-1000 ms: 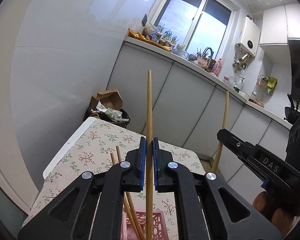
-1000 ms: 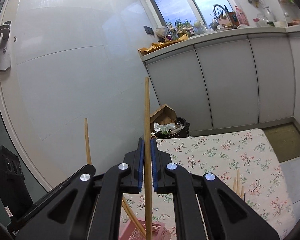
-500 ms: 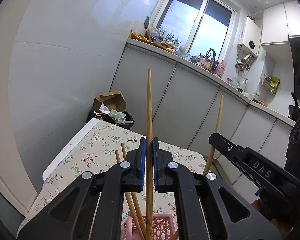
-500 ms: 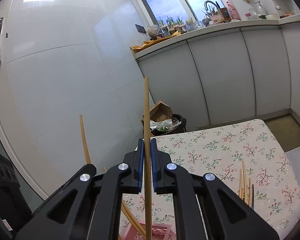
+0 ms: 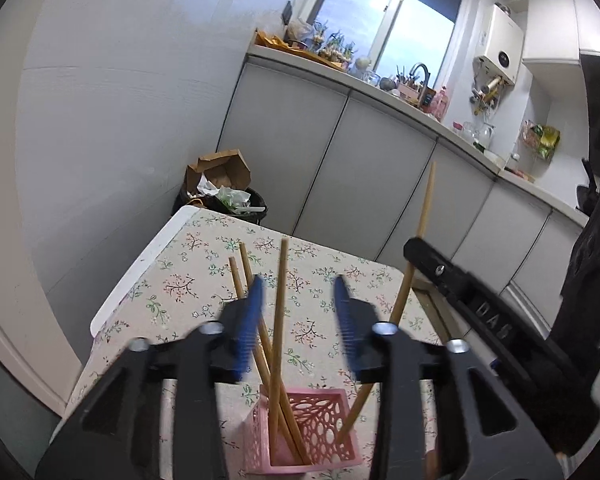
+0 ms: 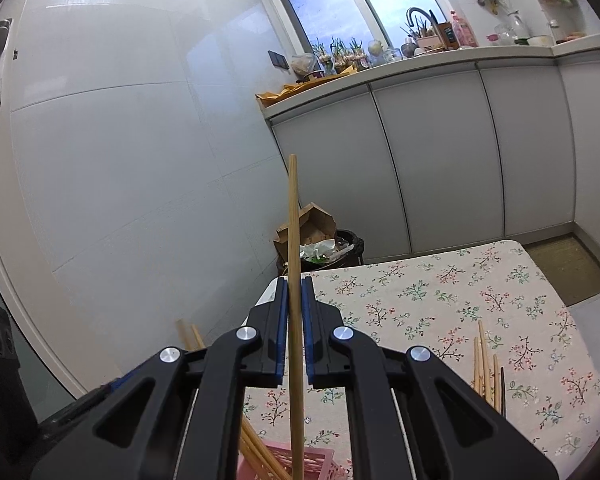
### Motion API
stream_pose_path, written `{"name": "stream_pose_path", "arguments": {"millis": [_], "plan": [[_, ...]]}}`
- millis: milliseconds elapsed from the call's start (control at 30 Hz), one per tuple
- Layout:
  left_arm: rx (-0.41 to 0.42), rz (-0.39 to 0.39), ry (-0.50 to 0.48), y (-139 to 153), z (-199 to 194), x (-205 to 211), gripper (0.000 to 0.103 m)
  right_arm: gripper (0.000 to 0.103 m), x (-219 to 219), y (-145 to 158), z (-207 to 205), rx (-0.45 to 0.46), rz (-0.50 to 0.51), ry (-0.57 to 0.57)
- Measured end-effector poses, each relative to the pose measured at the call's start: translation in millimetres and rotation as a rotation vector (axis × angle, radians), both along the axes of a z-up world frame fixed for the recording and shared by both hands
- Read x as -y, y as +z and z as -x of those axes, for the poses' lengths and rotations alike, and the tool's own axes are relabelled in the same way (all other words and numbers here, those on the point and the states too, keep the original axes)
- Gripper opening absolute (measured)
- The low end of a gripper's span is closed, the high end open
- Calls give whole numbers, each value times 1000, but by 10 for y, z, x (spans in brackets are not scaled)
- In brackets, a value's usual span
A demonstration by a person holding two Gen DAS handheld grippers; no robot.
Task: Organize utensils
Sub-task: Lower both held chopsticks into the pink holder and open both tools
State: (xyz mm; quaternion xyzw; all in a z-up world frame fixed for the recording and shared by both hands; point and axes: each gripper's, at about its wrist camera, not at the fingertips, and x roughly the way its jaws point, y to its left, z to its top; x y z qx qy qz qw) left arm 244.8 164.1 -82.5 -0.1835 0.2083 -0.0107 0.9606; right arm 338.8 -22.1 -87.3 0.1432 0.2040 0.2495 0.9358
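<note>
Opening just now, our left gripper (image 5: 298, 312) frames a freed chopstick (image 5: 278, 320) standing in the pink basket (image 5: 320, 420) at bottom centre with two others; our right gripper (image 6: 295, 320) clamps another chopstick (image 6: 294, 260) above it.

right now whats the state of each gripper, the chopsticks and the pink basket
left hand-held gripper: just opened, gripping nothing
right hand-held gripper: shut on a chopstick, upright
released chopstick: standing in the pink basket
pink basket: upright on the table, holds several chopsticks
loose chopsticks: lying on the table
</note>
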Motion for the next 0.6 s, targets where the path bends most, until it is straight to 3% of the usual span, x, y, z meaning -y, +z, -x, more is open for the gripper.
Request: {"name": "stream_pose_path", "arguments": {"millis": [200,367,500,600], "plan": [[-15,124,35,241,96,-198,49,7,-69,-62,49,26,39,10],[-36,102,61,315,105,-222,51,10,-102,-146,55,10,96,25],[-46,136,58,330,111,-247,51,11,-54,-100,67,-36,132,81],[-49,145,54,367,129,-235,51,23,207,83,54,-67,102,67]]}}
